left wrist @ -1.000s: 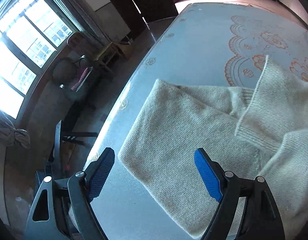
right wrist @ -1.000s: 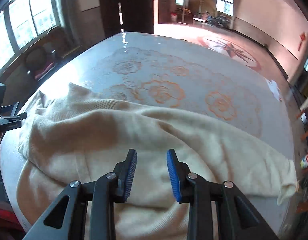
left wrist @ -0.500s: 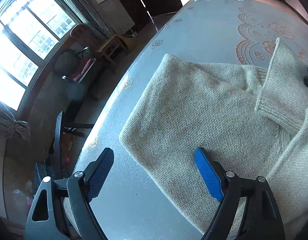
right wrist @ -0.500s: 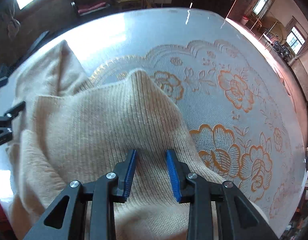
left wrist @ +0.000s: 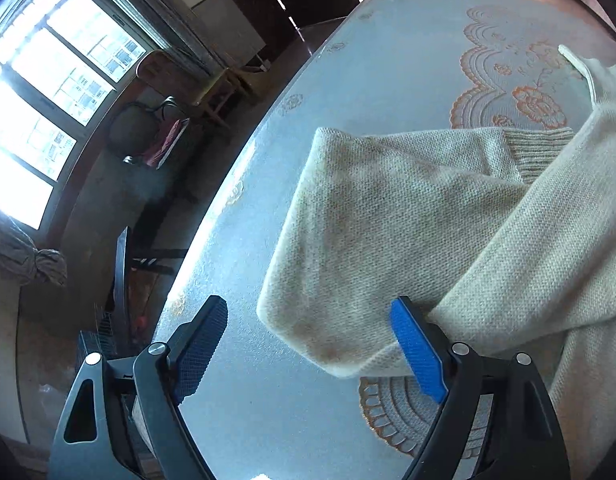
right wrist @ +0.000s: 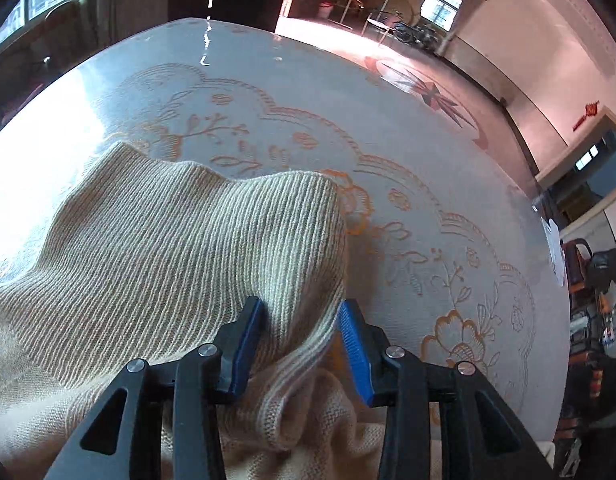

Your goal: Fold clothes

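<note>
Across the lower right of the left wrist view, the cream sweater (left wrist: 408,232) lies folded on the patterned table (left wrist: 348,100). Left gripper (left wrist: 312,348) gapes wide, gripping nothing. Right gripper (right wrist: 299,340) has just been opening, a sweater fold (right wrist: 299,320) between its partly spread jaws.

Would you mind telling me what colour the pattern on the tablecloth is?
Orange flowers and scalloped lines on the pale grey tablecloth, clearest in the right wrist view.

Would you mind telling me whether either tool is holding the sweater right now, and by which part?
Neither grips it. The right tool straddles the sweater's edge fold, having just been opening; the left tool is open.
</note>
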